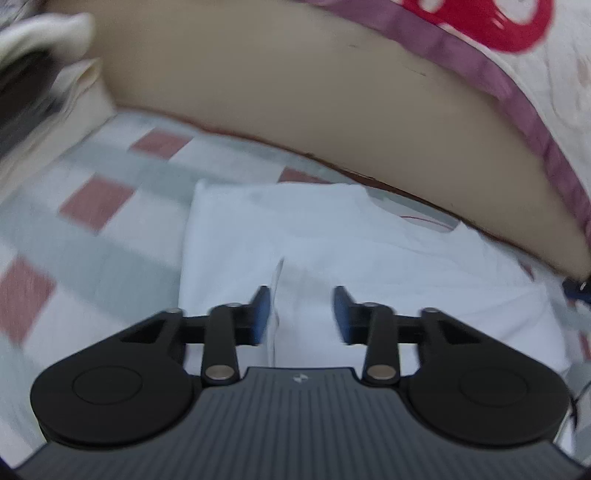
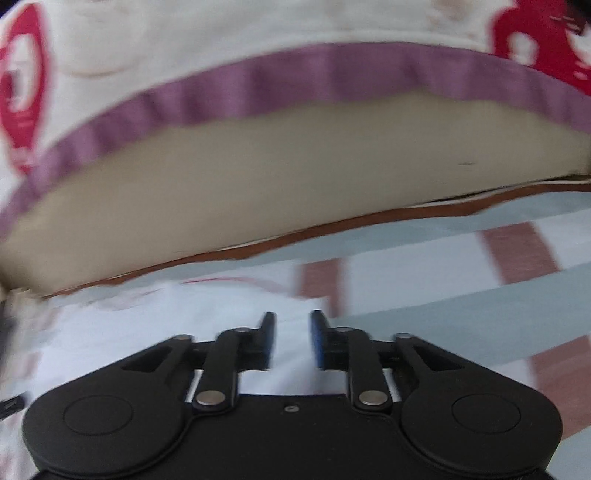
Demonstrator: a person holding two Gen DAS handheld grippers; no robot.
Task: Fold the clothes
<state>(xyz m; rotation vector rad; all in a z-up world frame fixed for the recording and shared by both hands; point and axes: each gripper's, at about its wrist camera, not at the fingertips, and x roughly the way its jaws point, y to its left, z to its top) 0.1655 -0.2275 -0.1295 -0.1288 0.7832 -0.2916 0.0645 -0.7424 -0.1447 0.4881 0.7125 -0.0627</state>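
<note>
A white garment (image 1: 332, 236) lies flat and folded on the checked bed sheet (image 1: 92, 206). My left gripper (image 1: 301, 295) hovers over its near part with the jaws apart. A raised crease of the white cloth runs up beside the left finger (image 1: 263, 314), but the pads do not press on it. In the right wrist view the same white garment (image 2: 147, 325) fills the lower left, and its edge ends near the gripper. My right gripper (image 2: 293, 321) stands open above that edge with nothing between its fingers. Both views are blurred.
A tan padded board (image 1: 295, 103) (image 2: 258, 177) rises just behind the garment. Over its top hangs a cream blanket with purple trim and red prints (image 1: 498, 22) (image 2: 221, 37). Rumpled pale cloth (image 1: 44, 37) sits at the far left. Sheet (image 2: 461, 295) stretches to the right.
</note>
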